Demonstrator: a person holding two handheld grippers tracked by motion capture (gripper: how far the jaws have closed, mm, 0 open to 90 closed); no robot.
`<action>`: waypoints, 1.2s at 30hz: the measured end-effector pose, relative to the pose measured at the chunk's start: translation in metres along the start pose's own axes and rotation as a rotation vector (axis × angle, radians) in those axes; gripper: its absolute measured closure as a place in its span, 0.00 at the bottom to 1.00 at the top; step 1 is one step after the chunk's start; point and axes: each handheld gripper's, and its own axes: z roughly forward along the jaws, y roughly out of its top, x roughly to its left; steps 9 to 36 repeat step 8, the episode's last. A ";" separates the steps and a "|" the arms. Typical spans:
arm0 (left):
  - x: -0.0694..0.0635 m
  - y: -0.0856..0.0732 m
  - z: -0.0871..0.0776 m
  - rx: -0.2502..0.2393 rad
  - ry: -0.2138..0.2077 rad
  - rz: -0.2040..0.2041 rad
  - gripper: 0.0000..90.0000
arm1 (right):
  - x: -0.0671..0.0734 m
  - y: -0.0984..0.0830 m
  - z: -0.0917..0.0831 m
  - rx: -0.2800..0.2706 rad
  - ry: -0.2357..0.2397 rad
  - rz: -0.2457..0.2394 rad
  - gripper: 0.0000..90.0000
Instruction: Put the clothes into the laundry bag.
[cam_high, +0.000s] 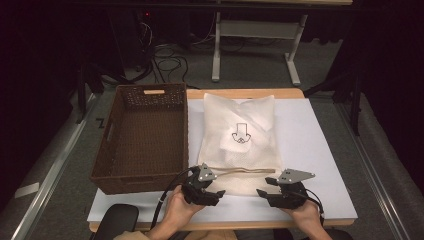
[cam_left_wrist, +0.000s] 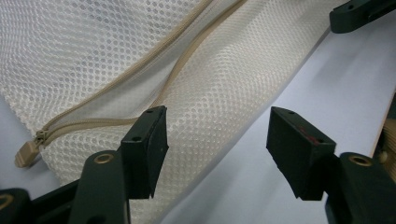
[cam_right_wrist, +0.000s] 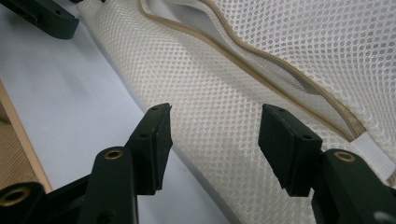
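Holding: you have a gripper in each hand at the near edge of the table, both aimed at the mesh laundry bag (cam_high: 239, 145).
Left gripper: your left gripper (cam_high: 204, 190) sits at the bag's near left corner; in the left gripper view (cam_left_wrist: 212, 140) its jaws stand apart with nothing pinched, the bag's near edge lying under the gap between them.
Right gripper: your right gripper (cam_high: 280, 192) sits at the bag's near right corner; in the right gripper view (cam_right_wrist: 212, 140) its jaws are spread wide over the mesh, pressing on nothing.
Mesh laundry bag: it lies flat on the white table top (cam_high: 320, 150), just right of the basket, its long side running away from you, with white cloth bearing a dark printed figure (cam_high: 240, 134) showing through the mesh.
Zipper: the tan zipper (cam_high: 240, 170) runs across the bag's near end and gapes partly; its pull (cam_left_wrist: 27, 154) lies at the left end, close to your left gripper.
Basket: the brown wicker basket (cam_high: 107, 165) stands to the left of the bag, touching or nearly touching its edge.
Hands: your left hand (cam_high: 177, 209) and right hand (cam_high: 305, 216) come in from the bottom of the high view.
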 end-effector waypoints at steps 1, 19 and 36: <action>-0.001 0.000 0.000 0.000 0.000 0.003 0.42 | 0.000 0.000 0.000 0.000 -0.001 -0.002 0.50; 0.000 0.000 0.000 0.004 0.002 0.005 0.42 | 0.000 0.001 0.001 0.007 -0.003 -0.007 0.50; 0.000 0.000 0.000 0.004 0.002 0.005 0.42 | 0.000 0.001 0.001 0.007 -0.003 -0.007 0.50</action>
